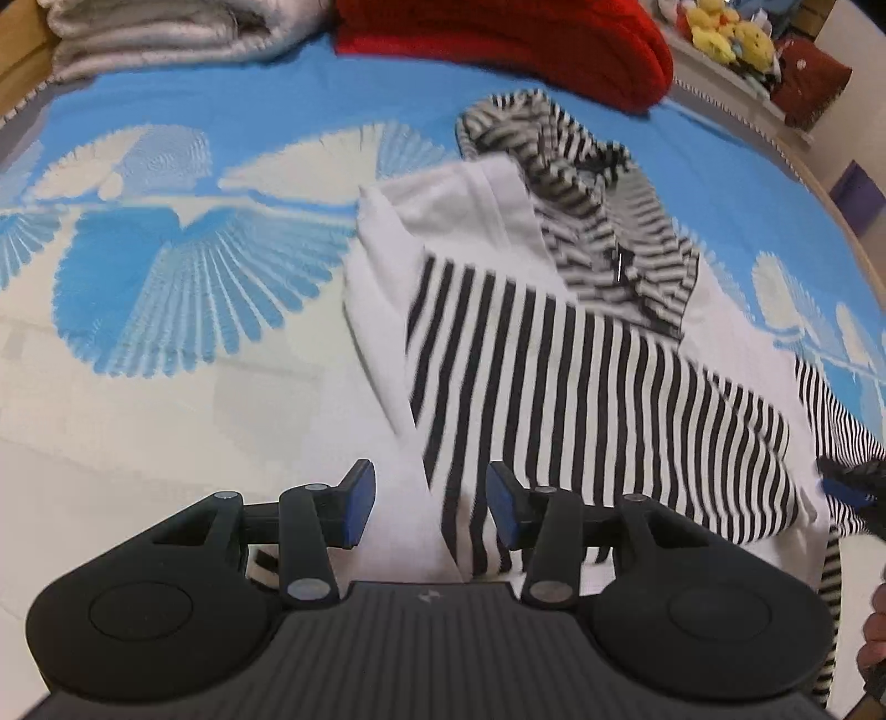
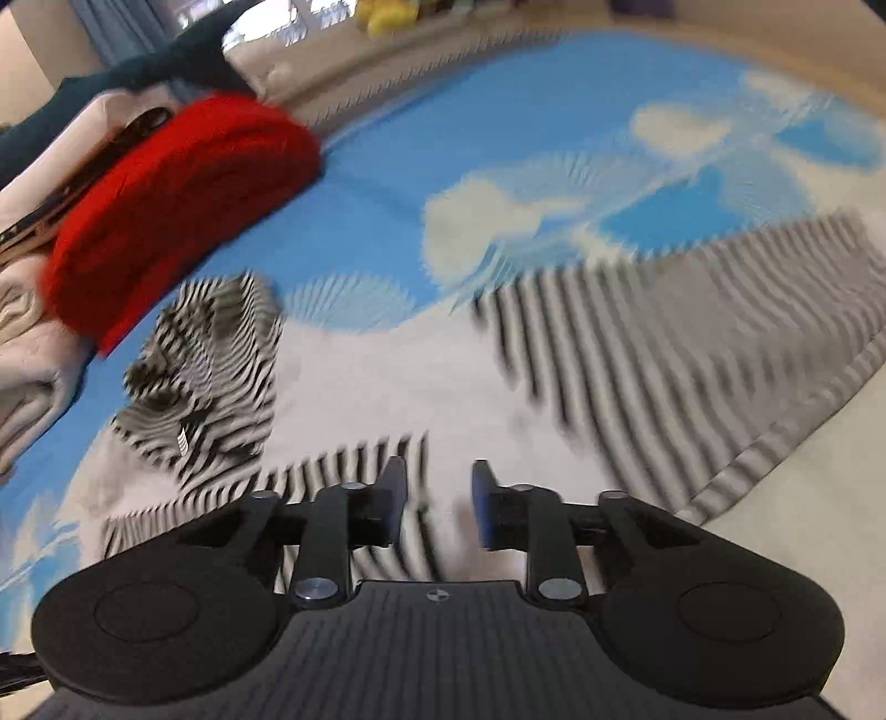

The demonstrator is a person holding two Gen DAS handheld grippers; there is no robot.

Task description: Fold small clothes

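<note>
Hovering with jaws apart and empty, the left gripper [image 1: 431, 507] has the striped shirt [image 1: 581, 387] right beneath its pads; the right gripper [image 2: 437, 501], parted too, grips nothing. Pinch the near edge cleanly, single layer.

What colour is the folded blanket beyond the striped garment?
Red blanket; clearest in the left wrist view.

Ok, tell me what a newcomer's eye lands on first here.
First the black-and-white striped top, spread on the blue-and-white bedspread just ahead of both grippers, its striped hood bunched at the far end. Next the red folded cloth at the far edge of the bed. The left gripper and right gripper stand open, holding nothing.
</note>
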